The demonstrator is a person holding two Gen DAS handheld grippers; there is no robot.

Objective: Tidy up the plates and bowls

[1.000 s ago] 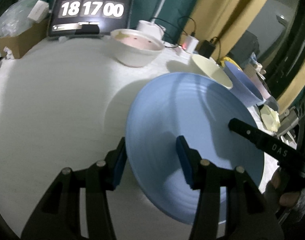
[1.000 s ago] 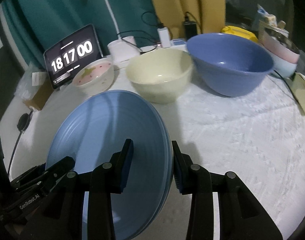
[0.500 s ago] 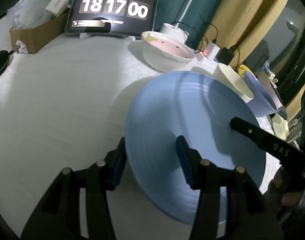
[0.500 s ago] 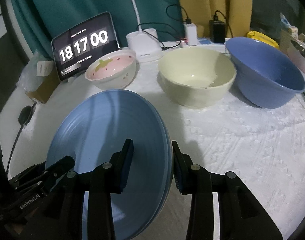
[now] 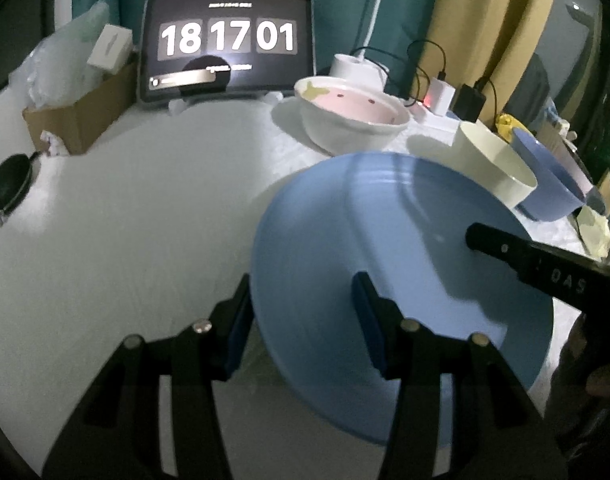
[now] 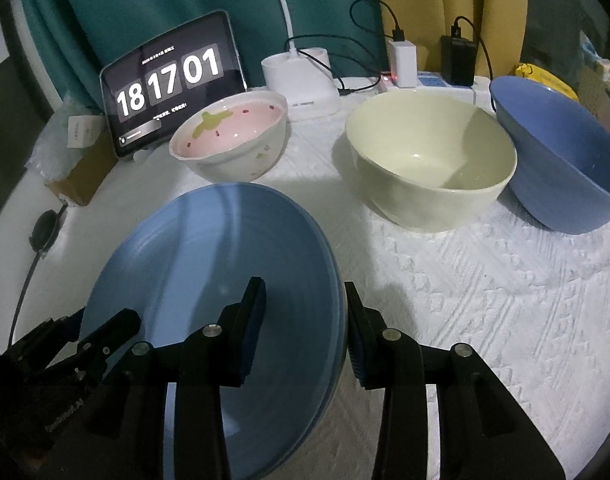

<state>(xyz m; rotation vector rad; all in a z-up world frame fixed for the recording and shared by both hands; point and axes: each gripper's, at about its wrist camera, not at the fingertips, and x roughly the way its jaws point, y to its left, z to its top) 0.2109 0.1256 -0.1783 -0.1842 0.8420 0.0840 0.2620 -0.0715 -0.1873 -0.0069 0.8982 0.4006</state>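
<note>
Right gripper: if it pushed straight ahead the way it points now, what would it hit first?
Past the light blue plate its pads clamp, the right gripper probably meets the white textured tablecloth, between the pink strawberry-pattern bowl and cream bowl; depth is unclear.

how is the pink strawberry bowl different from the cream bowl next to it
The pink strawberry bowl has a pink inside with a green leaf shape and dark red dots; the cream bowl is plain pale yellow all over. The pink strawberry bowl looks smaller and shallower, the cream bowl wider and deeper. Both stand upright and empty on the white tablecloth.
</note>
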